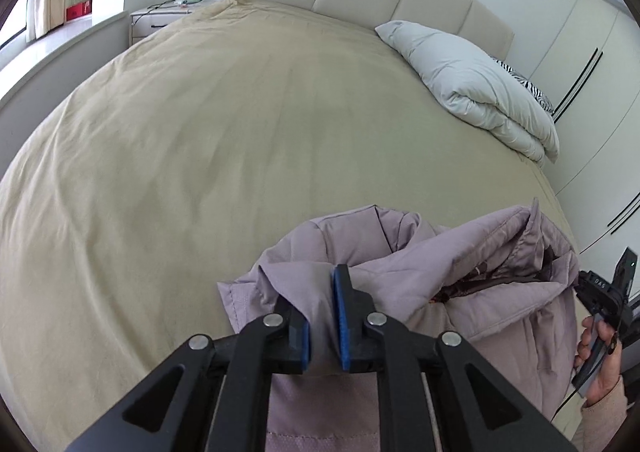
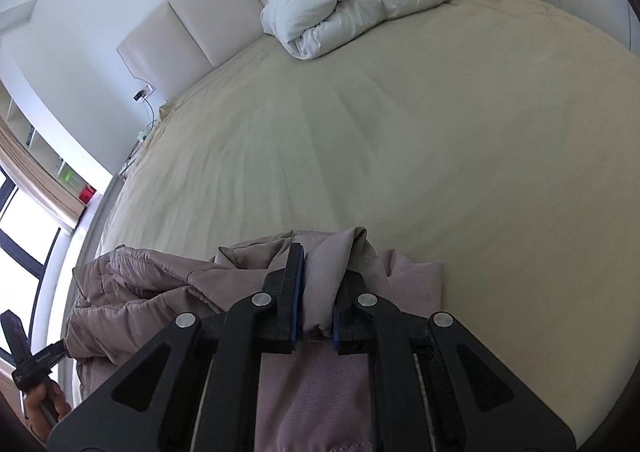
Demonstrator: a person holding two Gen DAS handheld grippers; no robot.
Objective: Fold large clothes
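- Left gripper [image 1: 322, 316] sitting closest to its lens, blue pads clenching a bunched fold of the mauve padded jacket [image 1: 404, 264]; cloth filling the narrow gap between the jaws
- Right gripper [image 2: 316, 294] doing the same in its own view, pinching a gathered ridge of the jacket [image 2: 168, 292], fabric pressed between both pads
- Jacket hanging between the two grippers over the near edge of the bed [image 1: 200, 132], its far folds slumping onto the tan cover; darker lining showing at an opening on the right in the left wrist view
- A hand [image 1: 600, 356] holding the other gripper's handle is showing at the right edge of the left wrist view
- Handling, as a judgement: quilted and puffy, so probably light for its bulk, soft and floppy, with a smooth shell that could be slipping out of a shallow pinch; thick bunches are likely springing back after folding
- Best hold, in my reading: seams, hem or shoulder edges, where stitching is giving the pads something firm, rather than the loose padded panels
- Folded white duvet [image 1: 476, 88] lying at the headboard end, well apart from the jacket
- Containers: none visible on the bed; a nightstand [image 1: 156, 18] standing beside the far corner, small items on top too small to name
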